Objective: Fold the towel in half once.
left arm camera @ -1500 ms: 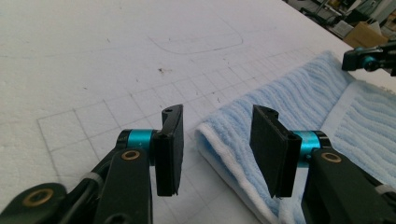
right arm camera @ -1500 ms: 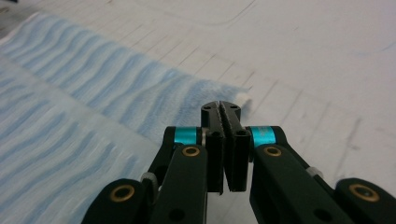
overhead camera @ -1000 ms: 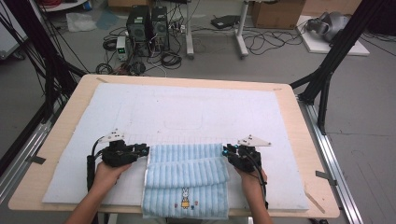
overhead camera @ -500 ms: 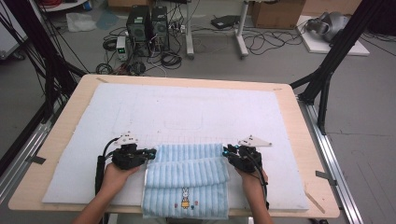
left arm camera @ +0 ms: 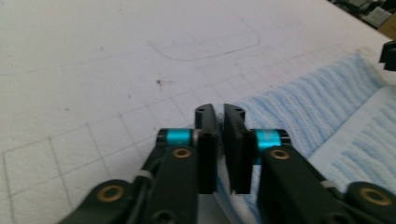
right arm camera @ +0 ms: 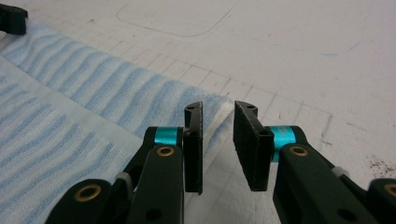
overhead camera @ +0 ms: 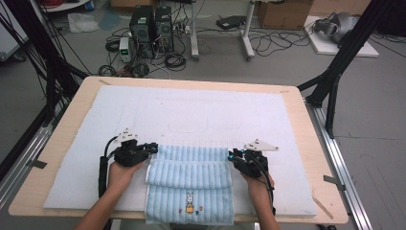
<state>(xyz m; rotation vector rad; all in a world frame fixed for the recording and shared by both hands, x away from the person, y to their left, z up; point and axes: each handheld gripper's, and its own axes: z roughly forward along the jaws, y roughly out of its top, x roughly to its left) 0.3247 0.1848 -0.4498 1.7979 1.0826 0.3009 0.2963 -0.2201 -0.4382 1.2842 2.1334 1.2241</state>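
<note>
High view: a white quilted mat [overhead camera: 191, 115] covers the wooden table [overhead camera: 306, 143]. No brand or legible writing appears. A light-blue striped towel [overhead camera: 189, 189], folded over itself, lies at the near edge and bears a small embroidered rabbit motif [overhead camera: 190, 202].

Both forearms enter from below, hands palm-down, one at each far corner of the towel. The left gripper [overhead camera: 152, 148] points toward the towel's left corner; its jaws have just been opening and stand a narrow gap apart, with towel fabric at their base. The right gripper [overhead camera: 231, 155] stands at the right corner, jaws apart over the towel edge, unclamped.
</note>
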